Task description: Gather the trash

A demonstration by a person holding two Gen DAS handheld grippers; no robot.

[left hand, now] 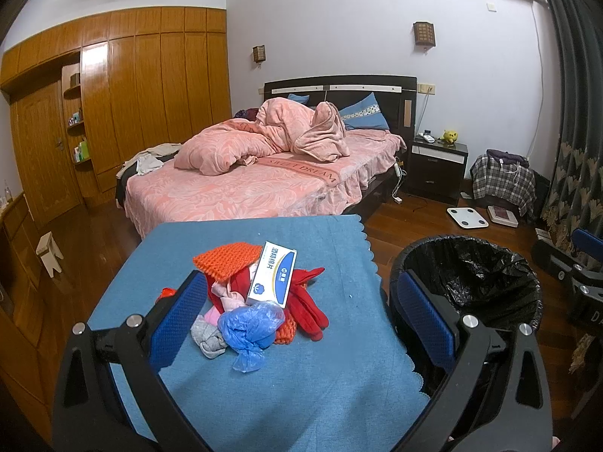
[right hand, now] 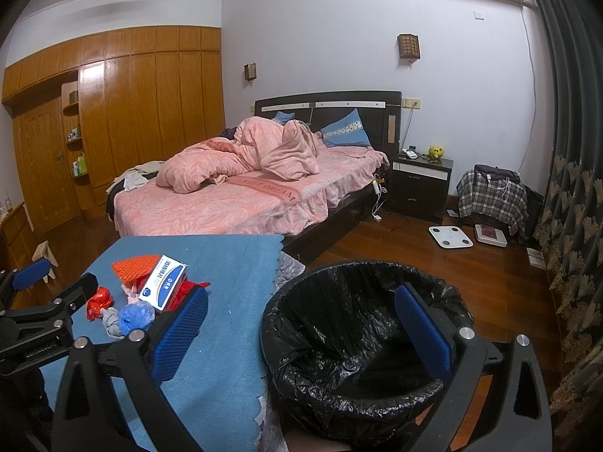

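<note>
A pile of trash lies on the blue table cloth: a white and blue box, an orange knitted piece, red cloth, a crumpled blue plastic bag, a grey rag. My left gripper is open and empty, just short of the pile. A bin with a black liner stands right of the table. My right gripper is open and empty above the bin's near rim. The pile also shows in the right wrist view, with a red wrapper beside it.
A bed with pink bedding stands beyond the table. A dark nightstand, a white scale and a chair draped in plaid cloth are at the right. A wooden wardrobe lines the left wall. A small stool stands on the wood floor.
</note>
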